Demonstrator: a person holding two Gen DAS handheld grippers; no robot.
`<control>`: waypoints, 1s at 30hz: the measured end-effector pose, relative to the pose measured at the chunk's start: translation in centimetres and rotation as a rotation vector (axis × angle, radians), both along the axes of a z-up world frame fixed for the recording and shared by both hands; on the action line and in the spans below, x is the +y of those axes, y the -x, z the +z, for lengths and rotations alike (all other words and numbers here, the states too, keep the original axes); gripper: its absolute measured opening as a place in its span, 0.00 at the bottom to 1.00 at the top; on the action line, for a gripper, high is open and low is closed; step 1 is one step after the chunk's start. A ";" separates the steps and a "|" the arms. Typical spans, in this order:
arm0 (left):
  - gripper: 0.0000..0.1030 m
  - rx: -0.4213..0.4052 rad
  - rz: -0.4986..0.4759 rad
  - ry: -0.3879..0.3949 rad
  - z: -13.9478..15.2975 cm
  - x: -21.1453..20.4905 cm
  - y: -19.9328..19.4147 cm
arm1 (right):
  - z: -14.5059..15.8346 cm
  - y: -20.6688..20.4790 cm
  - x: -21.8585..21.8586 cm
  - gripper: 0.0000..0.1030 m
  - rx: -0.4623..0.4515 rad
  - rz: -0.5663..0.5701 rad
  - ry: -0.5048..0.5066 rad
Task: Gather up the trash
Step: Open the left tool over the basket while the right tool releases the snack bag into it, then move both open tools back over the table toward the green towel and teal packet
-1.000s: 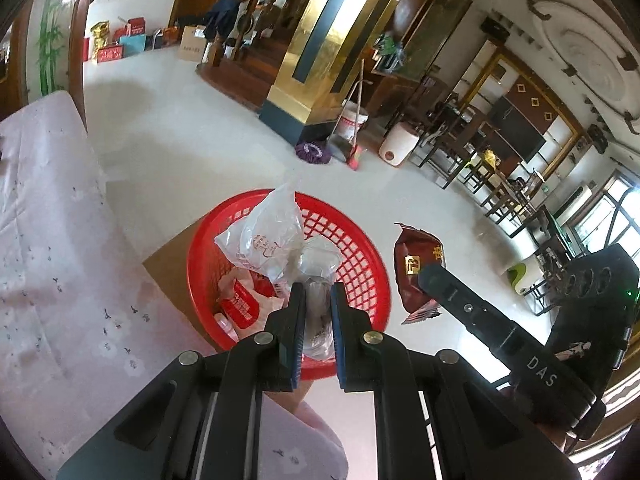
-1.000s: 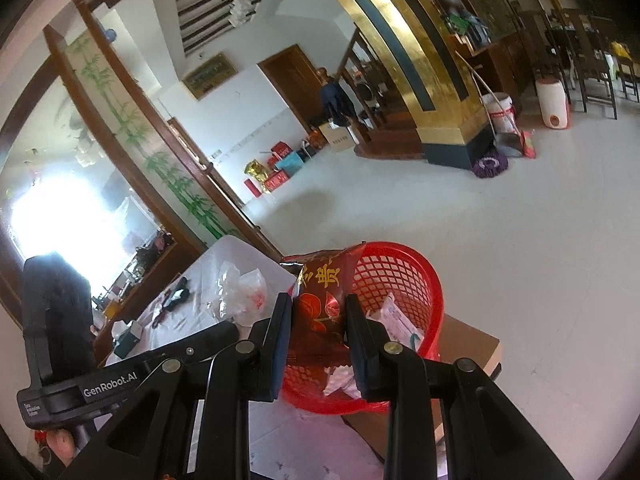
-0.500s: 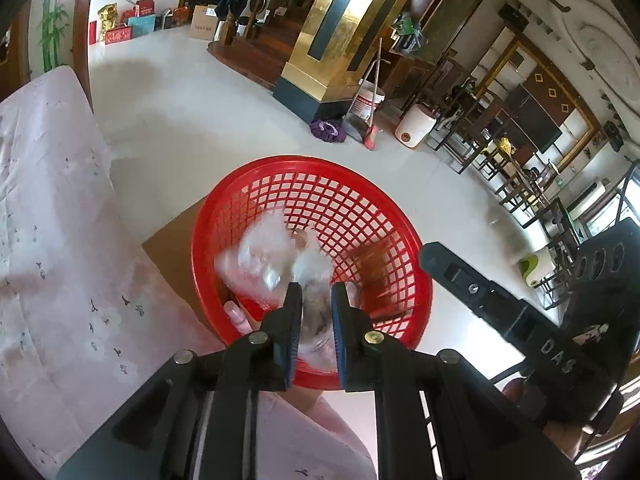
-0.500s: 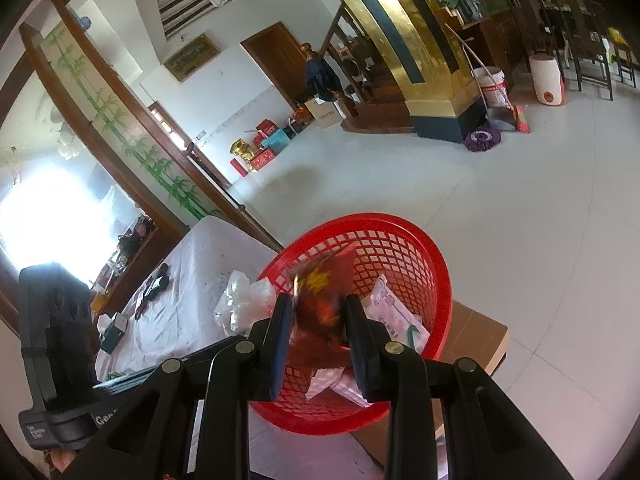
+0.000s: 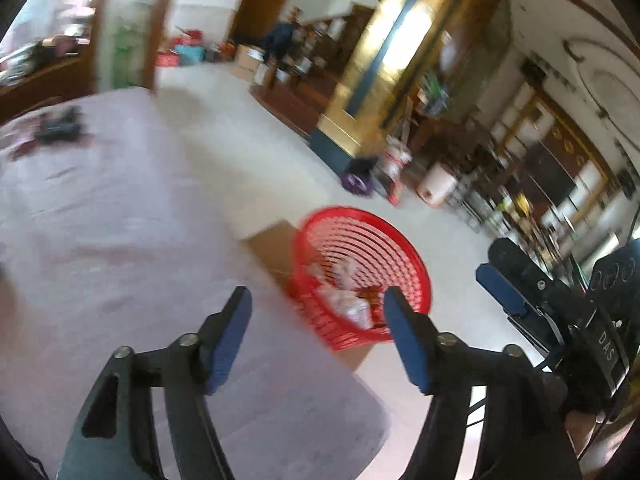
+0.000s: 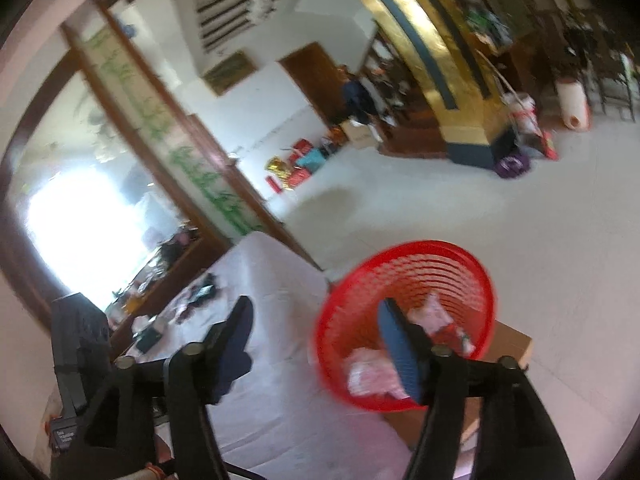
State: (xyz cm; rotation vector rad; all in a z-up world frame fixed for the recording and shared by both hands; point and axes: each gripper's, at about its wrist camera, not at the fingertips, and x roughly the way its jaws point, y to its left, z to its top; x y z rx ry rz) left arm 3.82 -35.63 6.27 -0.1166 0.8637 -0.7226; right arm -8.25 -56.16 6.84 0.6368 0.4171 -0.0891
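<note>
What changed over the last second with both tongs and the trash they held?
Both let go: the left tongs and right tongs now gape empty, pulled back from the red basket. The trash lies inside it. The basket stays on its cardboard box.

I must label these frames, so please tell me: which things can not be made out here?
- Trash in the red basket: motion-blurred in both views; the right gripper finger hides part.
- Dark items on the table: blurred in the left view, small in the right.
- Left gripper: open, empty.

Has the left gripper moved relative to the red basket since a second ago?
Yes. The left gripper has pulled back and leftward from the red basket, now open over the tablecloth.
</note>
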 end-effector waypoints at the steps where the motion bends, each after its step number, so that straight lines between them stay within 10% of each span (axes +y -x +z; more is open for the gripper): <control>1: 0.69 -0.010 0.033 0.012 0.6 1.9 0.4 | 0.6 0.0 1.3 0.72 -0.014 0.033 0.007; 18: 0.69 -0.132 0.595 0.000 5.4 31.1 1.6 | 1.5 -9.5 23.8 0.74 0.015 0.518 0.048; 30: 0.69 -0.016 0.748 -0.020 1.4 40.6 -3.0 | -3.1 -19.8 34.9 0.74 0.171 0.654 0.011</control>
